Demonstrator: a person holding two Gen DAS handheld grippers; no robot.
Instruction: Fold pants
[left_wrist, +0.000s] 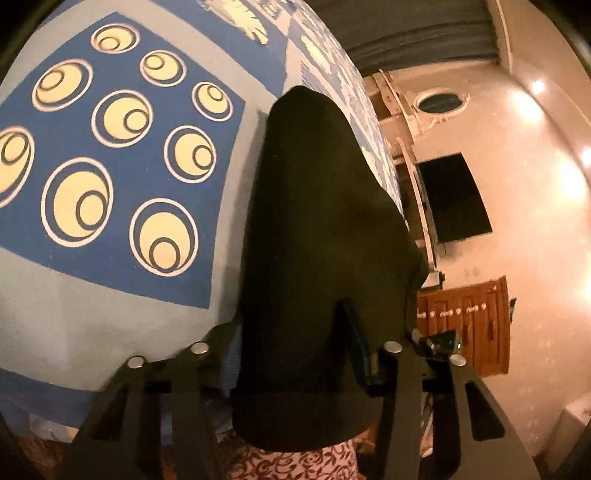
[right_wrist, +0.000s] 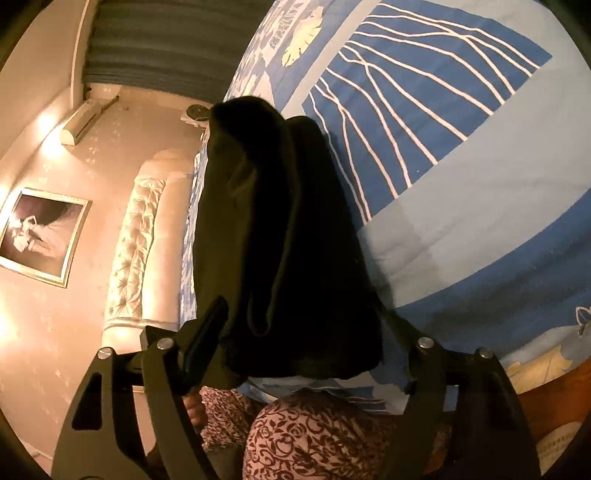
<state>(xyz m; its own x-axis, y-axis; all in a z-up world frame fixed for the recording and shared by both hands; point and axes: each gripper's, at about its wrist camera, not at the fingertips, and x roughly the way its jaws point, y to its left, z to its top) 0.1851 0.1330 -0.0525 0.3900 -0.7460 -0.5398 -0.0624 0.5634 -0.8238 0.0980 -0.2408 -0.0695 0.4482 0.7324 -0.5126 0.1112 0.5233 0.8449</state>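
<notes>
The dark pants (left_wrist: 314, 203) lie folded into a long narrow stack on the bedspread (left_wrist: 110, 147), reaching away from me along the bed's edge. My left gripper (left_wrist: 291, 314) is shut on their near end; the cloth fills the gap, hides the left finger and drapes against the right finger (left_wrist: 354, 332). In the right wrist view the same pants (right_wrist: 258, 221) bulge in thick layers between the jaws of my right gripper (right_wrist: 306, 310). Its left finger (right_wrist: 207, 332) presses the cloth's side, and the right finger is hidden behind the stack.
The blue patterned bedspread (right_wrist: 443, 184) covers the bed. A person's floral-patterned clothing (right_wrist: 314, 443) is just below both grippers. A padded headboard (right_wrist: 136, 240), a framed picture (right_wrist: 37, 232), a dark screen (left_wrist: 454, 195) and a wooden cabinet (left_wrist: 465, 325) stand beyond the bed.
</notes>
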